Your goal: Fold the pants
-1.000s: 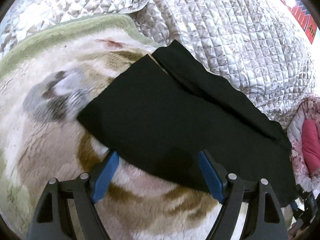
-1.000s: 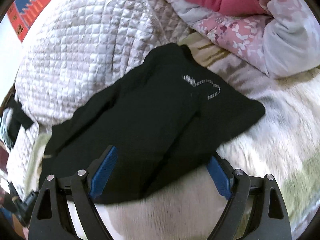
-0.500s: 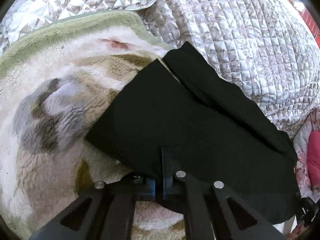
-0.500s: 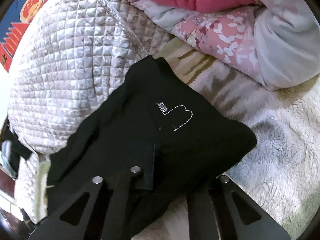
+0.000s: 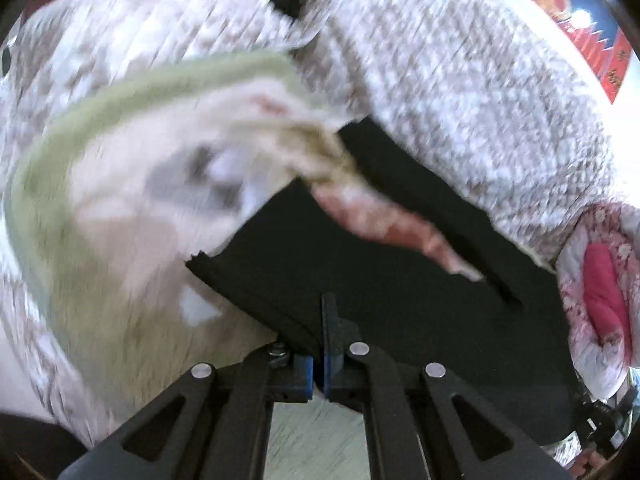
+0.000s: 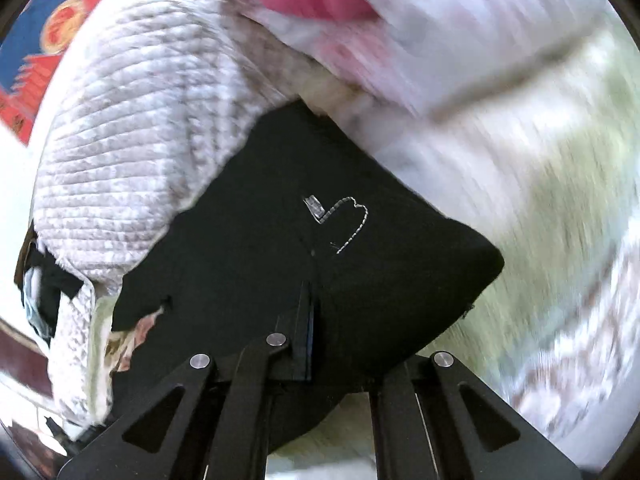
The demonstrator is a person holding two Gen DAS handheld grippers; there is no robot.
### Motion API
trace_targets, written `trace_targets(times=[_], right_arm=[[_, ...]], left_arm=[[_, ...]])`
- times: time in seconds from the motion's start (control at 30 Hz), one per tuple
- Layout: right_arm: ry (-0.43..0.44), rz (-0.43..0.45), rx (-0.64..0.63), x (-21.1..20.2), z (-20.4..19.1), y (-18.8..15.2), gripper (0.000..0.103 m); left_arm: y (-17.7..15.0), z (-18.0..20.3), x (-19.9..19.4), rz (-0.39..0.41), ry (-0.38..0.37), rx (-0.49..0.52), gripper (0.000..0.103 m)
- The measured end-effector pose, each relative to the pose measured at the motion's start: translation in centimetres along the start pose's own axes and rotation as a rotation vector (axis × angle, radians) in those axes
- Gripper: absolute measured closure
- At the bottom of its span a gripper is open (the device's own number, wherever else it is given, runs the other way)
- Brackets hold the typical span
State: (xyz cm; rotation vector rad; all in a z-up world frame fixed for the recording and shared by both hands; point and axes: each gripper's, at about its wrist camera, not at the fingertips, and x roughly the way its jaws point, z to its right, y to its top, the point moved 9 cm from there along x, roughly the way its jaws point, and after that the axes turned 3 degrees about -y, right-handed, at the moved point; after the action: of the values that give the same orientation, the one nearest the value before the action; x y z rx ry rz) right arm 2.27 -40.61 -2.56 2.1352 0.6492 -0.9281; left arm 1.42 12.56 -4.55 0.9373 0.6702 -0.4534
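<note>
The black pants (image 5: 380, 272) lie folded lengthwise on a fluffy cream blanket (image 5: 132, 208) on a bed. My left gripper (image 5: 320, 356) is shut on the near edge of the pants and lifts it off the blanket. In the right wrist view the pants (image 6: 280, 240) show a small stitched white outline (image 6: 344, 220). My right gripper (image 6: 310, 336) is shut on the near edge there and holds it raised too. Both views are blurred by motion.
A quilted grey-white bedspread (image 5: 460, 92) rises behind the pants and shows in the right wrist view (image 6: 132, 128). A pink floral duvet with a red lining (image 5: 604, 280) lies at the right end. The blanket has a green border (image 5: 100, 100).
Both grippers went from open around the near edge to shut on it. Since then both have lifted the pants, and the blanket under them has shifted.
</note>
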Motion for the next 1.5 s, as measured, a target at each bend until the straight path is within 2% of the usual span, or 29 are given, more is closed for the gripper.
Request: trace_targets(times=[0.07, 0.37, 0.43, 0.5, 0.57, 0.67, 0.73, 0.77, 0.9, 0.97, 1.03, 1.07, 1.13, 1.17, 1.23, 1.33, 1.5], right_arm=[[0.005, 0.020, -0.007, -0.7, -0.1, -0.2, 0.099], [-0.019, 0.043, -0.071, -1.1, -0.3, -0.3, 0.097], [-0.032, 0.040, -0.071, -1.6, 0.0, -0.6, 0.084], [-0.084, 0.069, -0.058, -2.8, 0.7, -0.6, 0.060], [-0.128, 0.127, -0.037, -4.7, 1.7, -0.5, 0.052], [-0.205, 0.233, -0.048, -7.5, 1.9, 0.4, 0.051], [-0.227, 0.292, -0.136, -8.2, 0.2, 1.1, 0.051], [-0.229, 0.293, -0.187, -8.0, -0.8, 1.3, 0.051], [-0.170, 0.211, -0.364, -4.7, -5.2, 1.2, 0.051], [-0.221, 0.163, -0.423, -2.0, -5.5, 1.3, 0.051], [-0.301, 0.089, -0.406, 0.6, -3.4, 1.0, 0.052], [-0.317, 0.054, -0.363, 1.3, -2.1, 0.8, 0.057], [-0.288, 0.078, -0.303, 0.7, -0.9, 1.2, 0.060], [-0.302, 0.091, -0.301, 0.3, -0.8, 1.4, 0.060], [-0.331, 0.122, -0.298, -0.5, -0.7, 2.0, 0.060], [-0.257, 0.137, -0.331, -1.1, -3.1, 2.3, 0.060], [-0.160, 0.112, -0.507, 0.6, -9.5, 1.1, 0.060]], left_arm=[[-0.8, -0.4, 0.0, -0.017, 0.003, -0.011, 0.099], [-1.7, -0.4, -1.5, 0.018, 0.009, 0.036, 0.098], [-1.4, -0.7, -1.4, 0.017, 0.024, 0.035, 0.094], [-0.9, -1.6, -2.2, 0.036, 0.052, 0.010, 0.094], [-0.2, -2.7, -3.2, 0.076, 0.102, -0.007, 0.093], [1.1, -3.1, -4.9, 0.146, 0.176, 0.014, 0.092], [1.8, -1.6, -5.0, 0.157, 0.151, 0.058, 0.092], [1.9, -0.2, -4.6, 0.149, 0.121, 0.090, 0.092], [1.4, 6.2, -1.8, 0.069, -0.016, 0.241, 0.078], [0.8, 8.9, -0.1, 0.042, -0.046, 0.326, 0.078], [0.0, 9.8, 1.9, 0.026, -0.026, 0.392, 0.078], [-0.6, 9.5, 3.2, -0.006, -0.009, 0.398, 0.078], [-1.9, 7.4, 5.6, -0.096, 0.027, 0.340, 0.077], [-1.8, 6.9, 5.6, -0.080, -0.003, 0.315, 0.076], [-1.4, 6.6, 5.0, -0.067, 0.031, 0.325, 0.075], [-1.1, 7.1, 4.4, -0.055, 0.056, 0.335, 0.075], [0.4, 9.4, 4.4, -0.056, 0.024, 0.354, 0.074]])
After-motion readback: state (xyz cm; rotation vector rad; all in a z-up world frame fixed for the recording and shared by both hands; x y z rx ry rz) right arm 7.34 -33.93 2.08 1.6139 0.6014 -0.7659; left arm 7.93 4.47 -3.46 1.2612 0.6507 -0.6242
